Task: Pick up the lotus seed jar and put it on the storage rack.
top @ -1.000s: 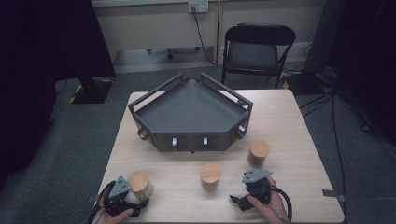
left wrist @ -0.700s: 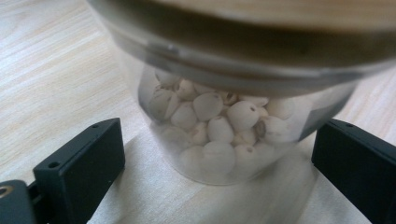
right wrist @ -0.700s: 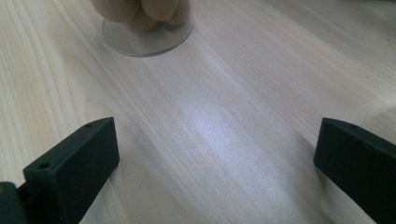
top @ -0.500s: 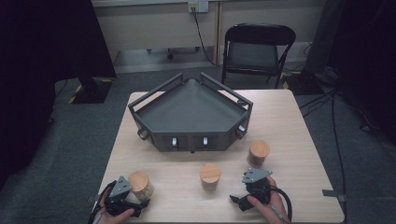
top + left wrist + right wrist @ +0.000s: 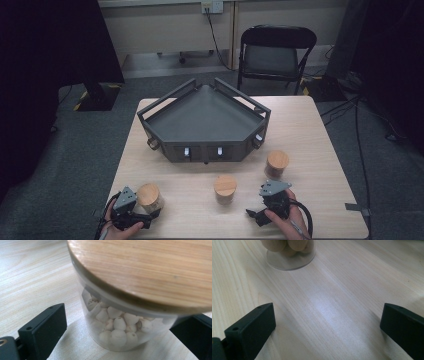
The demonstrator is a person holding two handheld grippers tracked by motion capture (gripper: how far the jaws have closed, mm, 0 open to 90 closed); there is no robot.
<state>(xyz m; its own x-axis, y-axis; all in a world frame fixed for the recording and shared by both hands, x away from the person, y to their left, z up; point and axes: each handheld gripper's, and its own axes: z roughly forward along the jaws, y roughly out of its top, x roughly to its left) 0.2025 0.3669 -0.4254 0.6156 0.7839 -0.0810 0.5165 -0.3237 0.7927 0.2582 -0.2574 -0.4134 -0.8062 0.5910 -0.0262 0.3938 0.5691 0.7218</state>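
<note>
Left gripper (image 5: 131,212), table's (image 5: 320,130) near-left corner: jaws spread wide around a glass jar (image 5: 117,325) with wooden lid (image 5: 147,272), neither jaw visibly touching; the left gripper view reveals pale round seeds inside, unseen from the high view. Jar likely rigid, smooth, breakable and moderately heavy, best gripped at mid-wall below the lid. Right gripper (image 5: 272,202), near-right: jaws wide, empty, over bare wood short of another jar (image 5: 290,255).

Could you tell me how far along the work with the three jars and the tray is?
Nothing is done: the dark grey angular tray holds nothing. In hand: the left gripper straddles, jaws open, the wooden-lidded glass jar of pale beads. The middle jar and right jar remain on the table.
</note>
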